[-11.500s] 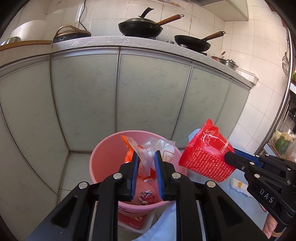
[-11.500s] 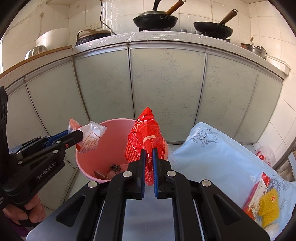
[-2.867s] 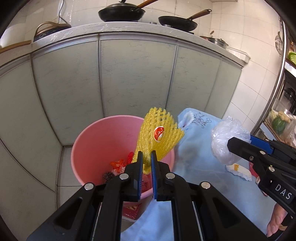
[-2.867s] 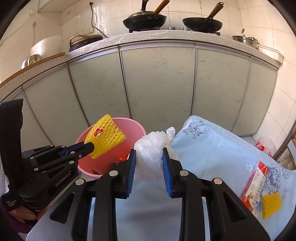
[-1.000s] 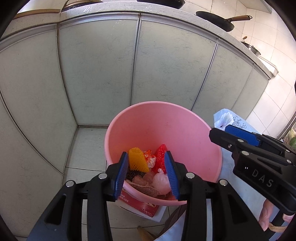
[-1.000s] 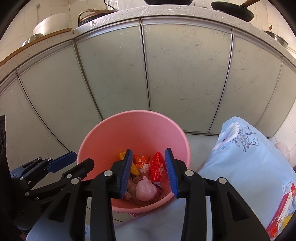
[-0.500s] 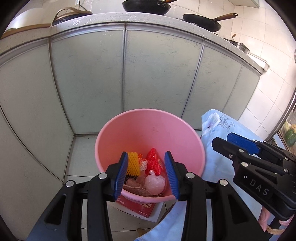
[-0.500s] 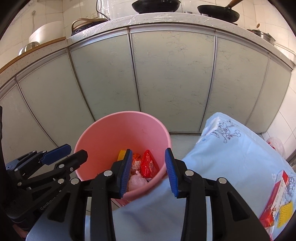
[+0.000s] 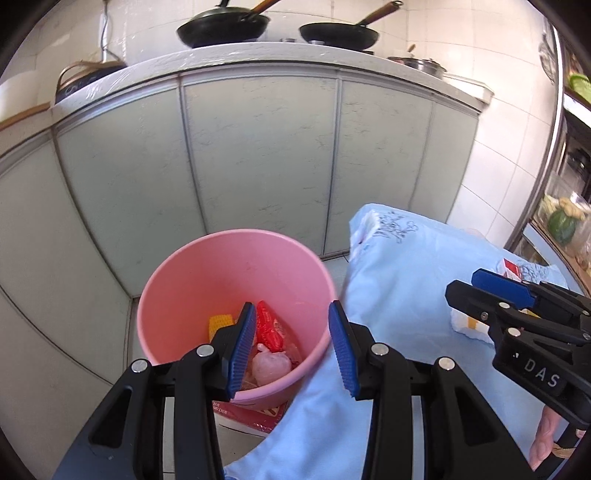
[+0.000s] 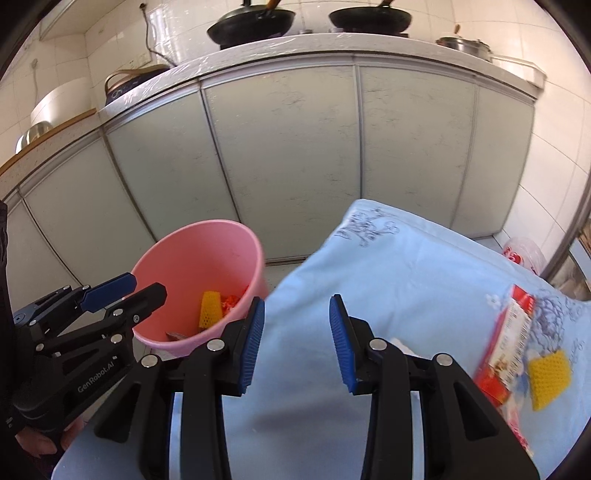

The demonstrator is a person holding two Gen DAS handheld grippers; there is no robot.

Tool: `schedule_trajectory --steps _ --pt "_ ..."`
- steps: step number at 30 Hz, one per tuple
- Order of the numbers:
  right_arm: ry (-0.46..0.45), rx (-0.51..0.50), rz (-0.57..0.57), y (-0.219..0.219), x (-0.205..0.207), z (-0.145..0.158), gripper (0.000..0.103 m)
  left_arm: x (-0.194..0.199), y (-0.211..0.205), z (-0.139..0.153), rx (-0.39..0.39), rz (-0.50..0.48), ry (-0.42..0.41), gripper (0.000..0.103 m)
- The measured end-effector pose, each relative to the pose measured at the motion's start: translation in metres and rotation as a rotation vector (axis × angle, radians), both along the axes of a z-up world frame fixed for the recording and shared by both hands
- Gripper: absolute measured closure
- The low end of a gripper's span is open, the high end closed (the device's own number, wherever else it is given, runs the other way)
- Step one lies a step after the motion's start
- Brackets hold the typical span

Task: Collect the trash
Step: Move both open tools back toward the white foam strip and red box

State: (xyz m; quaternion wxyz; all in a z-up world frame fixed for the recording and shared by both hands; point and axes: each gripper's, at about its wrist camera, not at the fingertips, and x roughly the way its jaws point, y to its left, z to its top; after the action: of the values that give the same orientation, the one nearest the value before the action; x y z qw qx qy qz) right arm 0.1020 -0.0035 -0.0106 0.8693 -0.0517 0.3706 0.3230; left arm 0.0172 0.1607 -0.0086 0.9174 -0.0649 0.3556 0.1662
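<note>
A pink bucket [image 9: 177, 280] stands on the floor by the table's left end; it also shows in the right wrist view [image 10: 192, 258]. It holds a yellow foam net [image 10: 209, 308], a red wrapper [image 9: 269, 326] and a clear plastic bag [image 9: 270, 365]. My left gripper [image 9: 293, 345] is open and empty above the bucket's near rim. My right gripper [image 10: 294, 341] is open and empty over the light blue tablecloth [image 10: 406, 266]. On the cloth at the right lie a red and white packet [image 10: 508, 339] and a yellow foam net [image 10: 548, 378].
Grey cabinet doors [image 9: 258, 147] under a white counter stand behind the bucket. Pans [image 9: 221, 26] sit on the counter. A white scrap with a yellow patch [image 9: 469, 325] lies on the cloth behind the right gripper. A red box [image 9: 255, 417] lies under the bucket.
Both grippers have drawn back from over the bucket and swung right towards the table. Both stay open and empty. The bucket's contents have not moved.
</note>
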Motion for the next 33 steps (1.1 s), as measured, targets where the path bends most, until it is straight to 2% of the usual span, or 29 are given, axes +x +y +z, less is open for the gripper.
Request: schedule_trajectory --steps 17,33 --pt "0.01 0.006 -0.177 -0.108 -0.016 -0.007 0.066 0.025 -0.097 0.007 0.065 -0.205 0.018 0.063" --pt "0.019 0.019 -0.349 -0.186 -0.025 -0.016 0.066 0.04 -0.177 0.005 0.089 -0.372 0.034 0.063"
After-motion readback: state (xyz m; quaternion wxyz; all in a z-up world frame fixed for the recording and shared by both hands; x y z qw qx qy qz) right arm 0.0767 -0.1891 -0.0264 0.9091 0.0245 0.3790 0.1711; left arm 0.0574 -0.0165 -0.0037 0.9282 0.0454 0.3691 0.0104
